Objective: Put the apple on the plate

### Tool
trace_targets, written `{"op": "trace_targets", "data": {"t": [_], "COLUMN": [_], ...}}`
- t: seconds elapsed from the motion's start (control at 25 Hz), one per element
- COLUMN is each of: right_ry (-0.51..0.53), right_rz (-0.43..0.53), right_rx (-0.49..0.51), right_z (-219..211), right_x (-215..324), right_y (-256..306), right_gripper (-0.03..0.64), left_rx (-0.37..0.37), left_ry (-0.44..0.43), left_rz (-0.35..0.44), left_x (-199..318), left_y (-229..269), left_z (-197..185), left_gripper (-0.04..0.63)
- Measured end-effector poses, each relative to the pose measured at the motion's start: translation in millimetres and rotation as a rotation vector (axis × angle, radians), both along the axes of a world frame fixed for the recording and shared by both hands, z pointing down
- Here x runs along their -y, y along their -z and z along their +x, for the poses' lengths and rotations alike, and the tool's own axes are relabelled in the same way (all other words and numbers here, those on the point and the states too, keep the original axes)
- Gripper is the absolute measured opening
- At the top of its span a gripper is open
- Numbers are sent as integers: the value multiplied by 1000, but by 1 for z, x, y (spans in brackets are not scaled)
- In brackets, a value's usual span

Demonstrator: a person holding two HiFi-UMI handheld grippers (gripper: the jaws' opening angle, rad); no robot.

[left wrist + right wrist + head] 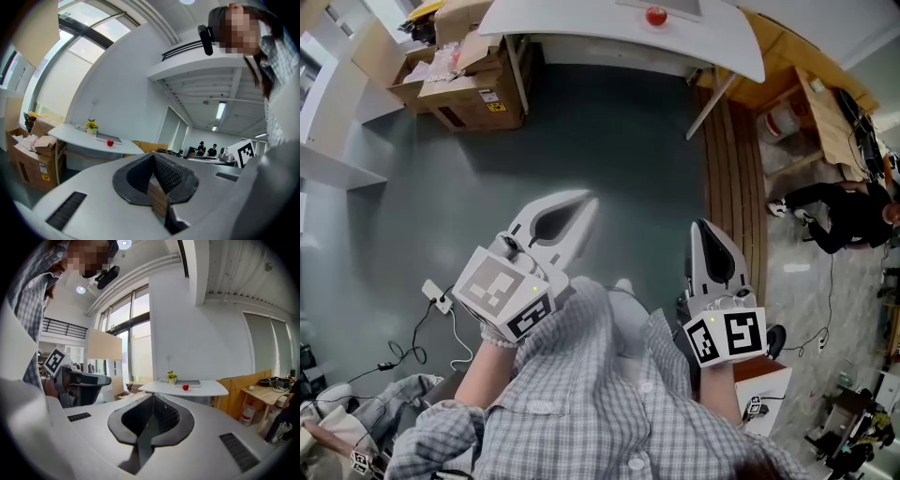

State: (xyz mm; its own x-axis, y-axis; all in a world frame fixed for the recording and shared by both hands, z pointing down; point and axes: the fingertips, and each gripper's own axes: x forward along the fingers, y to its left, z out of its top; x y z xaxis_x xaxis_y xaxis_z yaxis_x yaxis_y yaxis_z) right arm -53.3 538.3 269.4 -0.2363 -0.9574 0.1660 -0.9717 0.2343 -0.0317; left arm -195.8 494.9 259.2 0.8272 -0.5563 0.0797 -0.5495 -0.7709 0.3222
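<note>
Both shut on nothing: left claw (584, 204), right claw (703, 227); apple (655, 16) tiny on distant table (581, 23), far edge cropped.

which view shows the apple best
The head view: the apple appears largest there, seen from above on the white table. Both gripper views show it only as a small red dot on that table, far off.
</note>
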Motion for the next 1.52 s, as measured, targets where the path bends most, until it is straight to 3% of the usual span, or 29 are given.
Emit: {"op": "trace_targets", "data": {"t": [0.44, 0.88, 1.12, 1.52], "right_ry": [12, 63, 105, 150], "right_rz": [28, 16, 25, 35], "right_rx": [-17, -13, -17, 35], "right_z": [-23, -23, -20, 23], "right_x": [12, 48, 74, 138], "right_y": [7, 0, 1, 14], "right_gripper": [23, 23, 23, 23], "left_rx": [25, 50, 46, 76], "left_ry": [43, 103, 118, 163], "left_rz": [26, 39, 24, 40], "left_x": [7, 27, 50, 103], "left_y": [-1, -4, -6, 4], "left_z": [-35, -41, -26, 14], "left_gripper": [9, 9, 9, 9]}}
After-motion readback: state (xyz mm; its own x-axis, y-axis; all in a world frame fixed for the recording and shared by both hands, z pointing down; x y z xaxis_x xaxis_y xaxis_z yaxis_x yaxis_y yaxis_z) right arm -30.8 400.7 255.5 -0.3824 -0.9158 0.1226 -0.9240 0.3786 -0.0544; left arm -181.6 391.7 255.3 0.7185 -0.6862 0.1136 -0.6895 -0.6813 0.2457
